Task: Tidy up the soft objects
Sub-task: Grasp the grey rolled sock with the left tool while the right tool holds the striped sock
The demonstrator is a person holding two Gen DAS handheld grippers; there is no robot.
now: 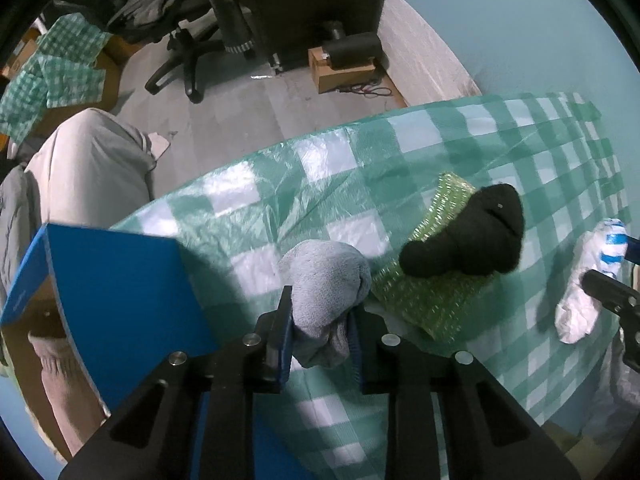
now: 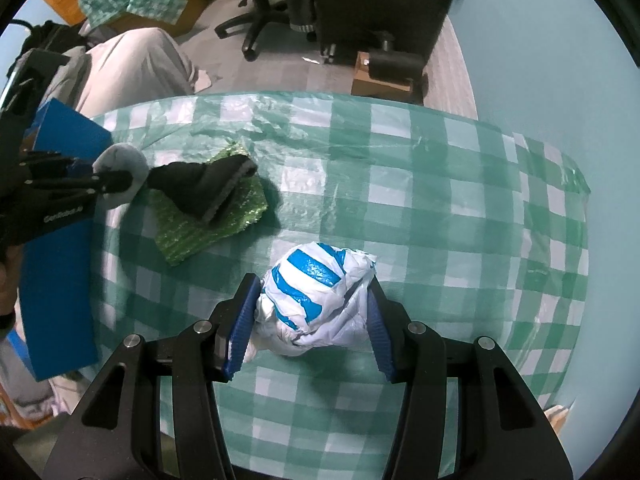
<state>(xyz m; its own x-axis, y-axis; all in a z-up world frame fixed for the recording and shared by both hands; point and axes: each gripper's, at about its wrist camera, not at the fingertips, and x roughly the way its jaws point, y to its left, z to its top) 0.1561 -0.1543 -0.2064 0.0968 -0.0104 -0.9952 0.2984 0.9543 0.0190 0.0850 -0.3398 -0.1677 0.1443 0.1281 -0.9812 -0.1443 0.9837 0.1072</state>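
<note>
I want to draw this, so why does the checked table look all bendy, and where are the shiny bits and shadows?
Left wrist view: the fisheye lens curves the checked tablecloth, white glare on its far squares, the grey sock casts a dark shadow. Right wrist view: same bending, the plastic bag shadows the cloth below it, corners go black.

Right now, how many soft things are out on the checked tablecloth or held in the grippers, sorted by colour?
Grey: 1, rolled grey sock in the left gripper
Black: 1, bundled black sock
Green: 1, shiny green mesh cloth under it
White with blue stripes: 1, crumpled plastic bag in the right gripper
Total: 4
</note>
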